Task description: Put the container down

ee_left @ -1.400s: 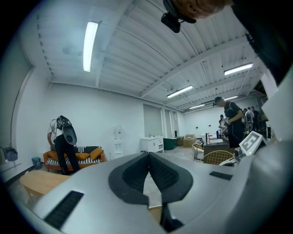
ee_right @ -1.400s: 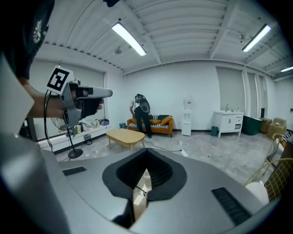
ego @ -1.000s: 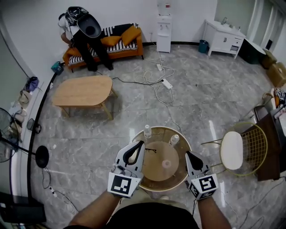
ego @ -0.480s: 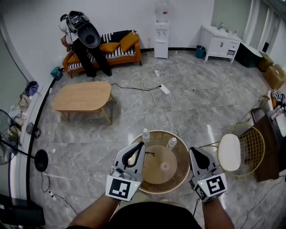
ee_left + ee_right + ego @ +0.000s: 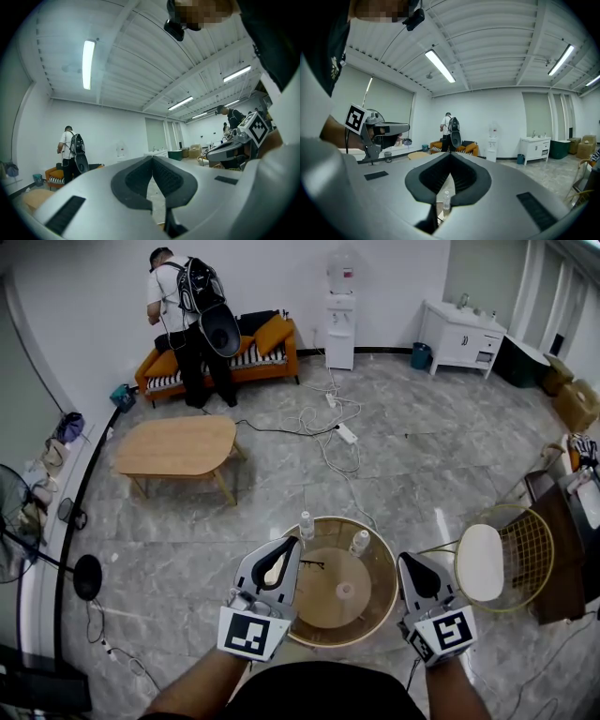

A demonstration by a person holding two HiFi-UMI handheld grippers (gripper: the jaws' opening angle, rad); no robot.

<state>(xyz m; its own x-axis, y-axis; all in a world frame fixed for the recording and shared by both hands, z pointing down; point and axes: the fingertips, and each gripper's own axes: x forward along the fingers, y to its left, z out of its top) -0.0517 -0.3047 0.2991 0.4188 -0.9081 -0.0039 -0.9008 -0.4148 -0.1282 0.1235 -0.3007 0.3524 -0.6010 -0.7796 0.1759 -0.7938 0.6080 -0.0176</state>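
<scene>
A round wood-and-glass table (image 5: 375,610) stands just in front of me. On it are two clear plastic bottles (image 5: 306,525) (image 5: 360,541) and a small pale container (image 5: 345,591) near the middle. My left gripper (image 5: 285,547) hovers over the table's left rim, jaws closed with nothing between them. My right gripper (image 5: 406,563) is beside the right rim, also shut and empty. In the left gripper view the pads (image 5: 161,180) meet at the tip. One bottle (image 5: 446,199) shows below the closed tip in the right gripper view.
A white-seated wire chair (image 5: 497,559) stands right of the table. Farther off are a low wooden coffee table (image 5: 175,444), cables and a power strip (image 5: 347,434) on the marble floor, and a person with a backpack (image 5: 192,306) at an orange sofa. A fan stand (image 5: 86,576) is at left.
The right gripper has drifted a little to the right, off the table's rim. The person at the sofa has straightened up. Both grippers stay shut.
</scene>
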